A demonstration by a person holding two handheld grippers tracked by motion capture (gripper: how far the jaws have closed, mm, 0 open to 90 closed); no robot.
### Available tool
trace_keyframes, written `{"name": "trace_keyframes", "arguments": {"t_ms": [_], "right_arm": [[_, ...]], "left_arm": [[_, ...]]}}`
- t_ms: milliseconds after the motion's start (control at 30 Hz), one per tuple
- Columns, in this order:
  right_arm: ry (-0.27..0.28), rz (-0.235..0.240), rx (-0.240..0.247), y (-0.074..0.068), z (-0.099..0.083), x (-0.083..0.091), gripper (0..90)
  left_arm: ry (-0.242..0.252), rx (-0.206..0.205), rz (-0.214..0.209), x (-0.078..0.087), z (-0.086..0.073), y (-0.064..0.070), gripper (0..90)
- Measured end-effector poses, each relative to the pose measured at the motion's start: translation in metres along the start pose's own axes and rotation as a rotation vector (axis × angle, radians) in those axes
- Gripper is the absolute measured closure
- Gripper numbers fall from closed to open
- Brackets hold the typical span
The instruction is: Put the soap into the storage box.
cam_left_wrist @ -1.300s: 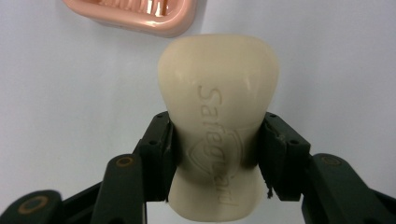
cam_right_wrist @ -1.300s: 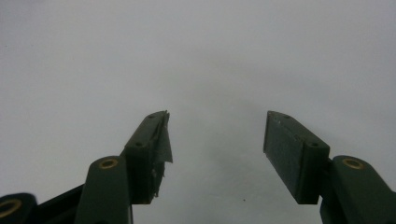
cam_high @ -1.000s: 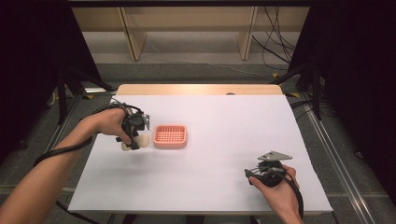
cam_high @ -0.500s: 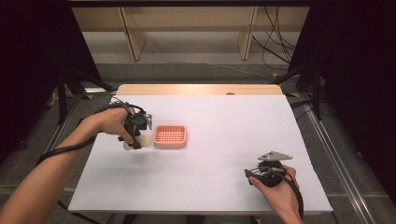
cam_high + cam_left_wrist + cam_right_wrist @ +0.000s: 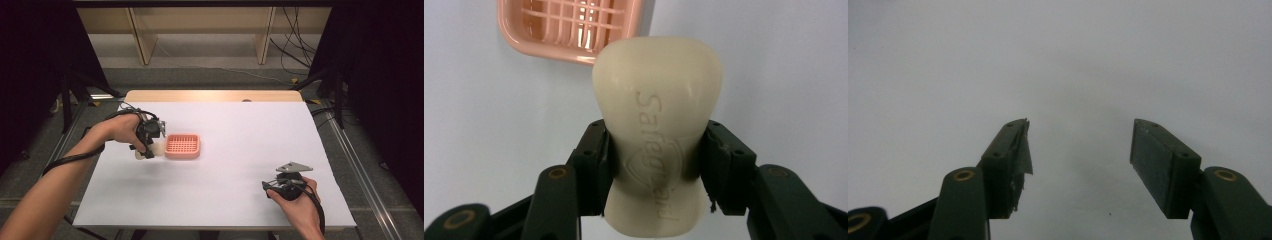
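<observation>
1. Left claw (image 5: 148, 150) pinches the soap bar (image 5: 656, 130) across its narrow waist, one jaw on each side. We judge the pick as done.
2. The soap bar sits at the left half of the counter (image 5: 240, 150), just beside the left edge of the pink soap dish (image 5: 182, 146). From the high view we cannot tell whether it is lifted or resting on the surface.
3. Placement is left to do: the dish is empty in both views, with its grid floor bare.
4. Orientation, from the left gripper view: the bar's long axis runs away from the claw, wide end pointing ahead toward the dish, embossed logo face toward the camera, lettering running along the axis.
5. We expect a short shift right, then lower and release into the dish.
6. Right claw (image 5: 1080, 160) is spread, holds nothing, and hovers low over bare counter at the near right, well apart from the dish.
</observation>
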State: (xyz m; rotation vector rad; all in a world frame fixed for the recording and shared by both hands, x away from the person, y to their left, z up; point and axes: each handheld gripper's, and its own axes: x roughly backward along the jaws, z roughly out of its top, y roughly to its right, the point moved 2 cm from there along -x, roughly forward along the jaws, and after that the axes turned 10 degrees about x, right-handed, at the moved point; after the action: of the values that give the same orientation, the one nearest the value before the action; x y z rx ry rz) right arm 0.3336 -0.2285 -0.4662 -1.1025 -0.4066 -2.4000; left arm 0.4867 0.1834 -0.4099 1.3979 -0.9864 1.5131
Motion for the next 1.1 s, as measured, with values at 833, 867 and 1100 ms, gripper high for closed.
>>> {"name": "trace_keyframes", "arguments": {"t_ms": [833, 867, 1100], "right_arm": [[-0.003, -0.001, 0.005, 0.000, 0.000, -0.001, 41.1], [-0.002, -0.001, 0.004, 0.000, 0.000, -0.001, 41.1], [-0.001, 0.002, 0.006, 0.000, -0.001, -0.002, 41.1]], "left_arm": [[0.021, -0.012, 0.018, 0.006, 0.014, -0.004, 49.8], [0.023, -0.012, 0.014, 0.006, 0.016, -0.004, 49.8], [0.024, -0.004, 0.009, 0.006, 0.019, -0.005, 49.8]]}}
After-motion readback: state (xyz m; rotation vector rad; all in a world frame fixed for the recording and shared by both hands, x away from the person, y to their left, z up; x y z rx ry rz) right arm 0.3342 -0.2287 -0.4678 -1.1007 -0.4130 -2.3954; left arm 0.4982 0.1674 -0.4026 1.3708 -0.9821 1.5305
